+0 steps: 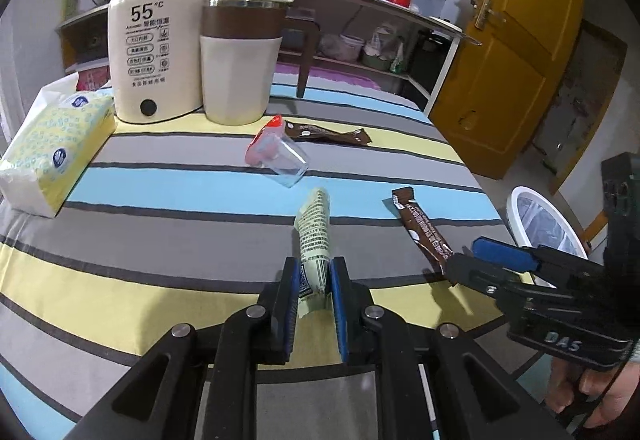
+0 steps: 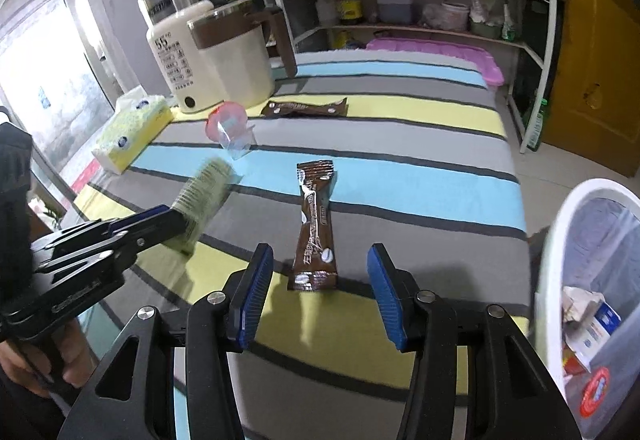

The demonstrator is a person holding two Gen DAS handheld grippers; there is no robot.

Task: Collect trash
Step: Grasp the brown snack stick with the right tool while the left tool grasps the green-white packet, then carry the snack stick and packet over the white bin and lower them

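From the left wrist view, my left hand-held gripper (image 1: 315, 282) is closed on the pale green wrapper (image 1: 314, 230), which sticks forward from between the pads above the striped table (image 1: 160, 184). Only the near end is pinched — I think the thin packet could slip out if I swing it fast toward the bin. Further on lie a tipped clear cup (image 1: 280, 154) with a pink lid and a brown sachet (image 1: 328, 134) near the mug (image 1: 239, 60).

From the right wrist view, my right hand-held gripper (image 2: 320, 280) is wide open and holds nothing; a second brown sachet (image 2: 315, 224) lies flat on the table between its fingers. It is flat and slick, so the pads may slide over it or catch the cloth instead. The white trash bin (image 2: 548, 272) stands at the right beside the table — inside are crumpled paper, a small blue-and-white box and something red.
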